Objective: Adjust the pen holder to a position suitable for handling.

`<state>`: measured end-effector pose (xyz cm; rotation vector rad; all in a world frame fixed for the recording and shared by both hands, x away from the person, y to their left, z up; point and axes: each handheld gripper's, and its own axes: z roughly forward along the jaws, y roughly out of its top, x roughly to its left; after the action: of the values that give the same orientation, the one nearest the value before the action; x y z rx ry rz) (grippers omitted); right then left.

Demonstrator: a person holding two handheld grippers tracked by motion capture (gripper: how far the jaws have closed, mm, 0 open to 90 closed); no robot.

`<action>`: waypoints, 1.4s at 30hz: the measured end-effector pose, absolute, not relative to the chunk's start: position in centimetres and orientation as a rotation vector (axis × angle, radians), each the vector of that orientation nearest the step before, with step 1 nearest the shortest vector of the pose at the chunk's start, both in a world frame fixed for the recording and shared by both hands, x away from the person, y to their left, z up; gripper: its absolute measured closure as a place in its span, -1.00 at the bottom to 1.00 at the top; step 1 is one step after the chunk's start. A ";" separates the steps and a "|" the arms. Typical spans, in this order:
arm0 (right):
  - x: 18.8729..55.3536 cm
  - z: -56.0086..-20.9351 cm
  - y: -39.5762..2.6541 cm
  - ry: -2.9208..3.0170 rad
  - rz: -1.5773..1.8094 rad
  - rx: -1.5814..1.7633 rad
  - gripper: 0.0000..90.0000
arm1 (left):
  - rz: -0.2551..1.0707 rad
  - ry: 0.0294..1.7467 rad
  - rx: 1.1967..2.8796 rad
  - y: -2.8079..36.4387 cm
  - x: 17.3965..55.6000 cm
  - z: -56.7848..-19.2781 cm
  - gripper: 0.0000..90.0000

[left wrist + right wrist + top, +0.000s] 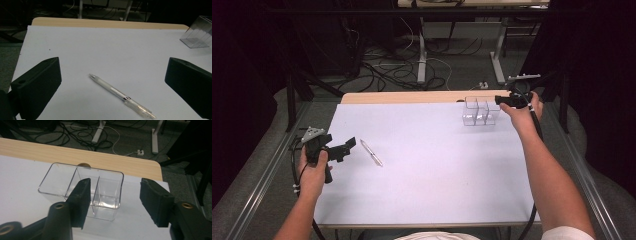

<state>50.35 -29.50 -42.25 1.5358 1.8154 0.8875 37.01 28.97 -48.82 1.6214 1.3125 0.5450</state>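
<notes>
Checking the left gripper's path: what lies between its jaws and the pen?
Nothing: in the left gripper view, bare white table cover runs between the left gripper and the pen.

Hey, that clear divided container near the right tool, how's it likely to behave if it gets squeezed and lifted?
The clear divided container looks like thin rigid plastic, so probably stiff and light. Its glossy walls may slip between the pads, and a hard squeeze could crack a wall. It stands empty and taller than its narrow side, so a sideways nudge from the right tool might tip or slide it.
</notes>
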 end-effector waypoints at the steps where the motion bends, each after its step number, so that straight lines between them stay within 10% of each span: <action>1: 50.5 -42.4 -29.6 1.816 0.890 1.522 0.00 | 0.545 1.313 1.621 29.0 37.0 -48.8 -0.99; 42: 54.3 -47.2 -30.0 1.862 0.786 1.668 0.67 | 0.553 1.339 1.618 29.5 36.7 -49.0 -0.99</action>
<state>54.33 -29.98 -47.19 1.6685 1.8620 0.7858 36.67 29.53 -49.04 1.6177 1.3386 0.5533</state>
